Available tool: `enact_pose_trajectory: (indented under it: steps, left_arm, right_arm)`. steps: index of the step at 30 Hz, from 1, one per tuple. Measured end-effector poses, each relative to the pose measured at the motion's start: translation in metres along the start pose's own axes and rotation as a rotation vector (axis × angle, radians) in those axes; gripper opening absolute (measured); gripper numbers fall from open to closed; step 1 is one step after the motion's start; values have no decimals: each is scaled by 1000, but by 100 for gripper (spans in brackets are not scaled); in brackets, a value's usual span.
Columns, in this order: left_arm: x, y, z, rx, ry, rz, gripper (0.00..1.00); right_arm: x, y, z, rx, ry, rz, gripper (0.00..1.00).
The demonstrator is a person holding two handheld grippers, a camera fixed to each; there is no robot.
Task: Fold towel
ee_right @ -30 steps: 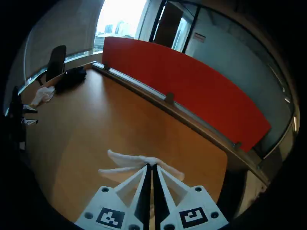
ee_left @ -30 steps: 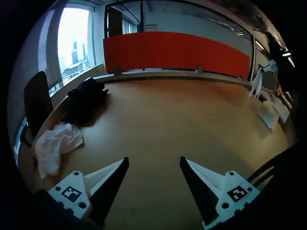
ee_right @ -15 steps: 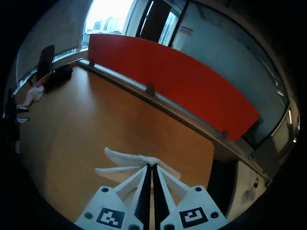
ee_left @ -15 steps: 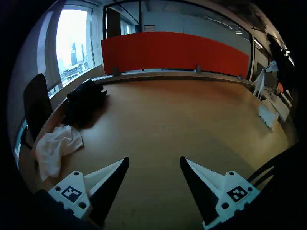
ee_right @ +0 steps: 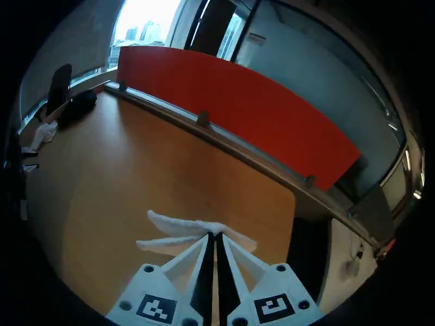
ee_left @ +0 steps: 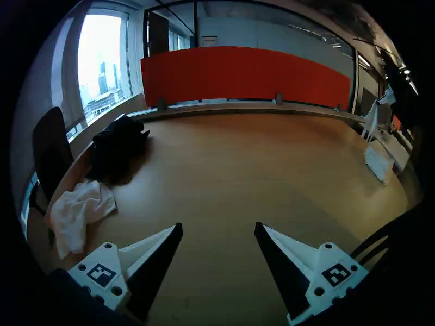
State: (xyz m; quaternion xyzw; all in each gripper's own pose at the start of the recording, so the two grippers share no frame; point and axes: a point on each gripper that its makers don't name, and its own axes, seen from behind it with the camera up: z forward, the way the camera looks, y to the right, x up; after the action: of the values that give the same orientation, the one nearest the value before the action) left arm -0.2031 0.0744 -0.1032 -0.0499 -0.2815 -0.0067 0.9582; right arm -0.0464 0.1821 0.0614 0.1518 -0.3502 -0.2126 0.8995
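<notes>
Towel (ee_right: 182, 228) edge in clenched right tool (ee_right: 216, 237) above wide tabletop (ee_right: 136, 163); left tool (ee_left: 217, 231) agape.

Daylight comes from the window (ee_left: 103, 65), upper left in the left gripper view, and it is blown out to near white. In the right gripper view the same window (ee_right: 138, 24) glares at the top. The room is otherwise dim, with a cool cast. The table (ee_left: 234, 163) takes a soft sheen, brightest at its middle and darker near the camera. A dark bundle (ee_left: 117, 146) on it loses all detail and throws a faint shadow. The red panel (ee_left: 244, 73) bows from fisheye distortion, and both rims fade to murk. The left hand-held gripper (ee_left: 217, 228) is sharp. The towel (ee_right: 185, 228) in the right hand-held gripper (ee_right: 213, 236) reads clean white, without glare.
</notes>
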Motion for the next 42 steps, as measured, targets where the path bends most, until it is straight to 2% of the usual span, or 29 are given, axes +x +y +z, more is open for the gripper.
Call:
enact_pose_trajectory:
  steps: [9,20,29,42]
  left_arm:
    - [2,3,0,-8,1,11,99]
    - [1,5,-1,-14,-3,19,99]
    - [2,5,-2,-16,-9,29,99]
    - [2,8,-1,-19,-14,43,99]
  right_arm:
    - [-34,2,-18,-12,-33,34,3]
    - [-117,3,-34,-46,-138,129,3]
    - [-170,2,-36,-67,-219,176,3]
    - [-211,5,-32,-84,-299,204,3]
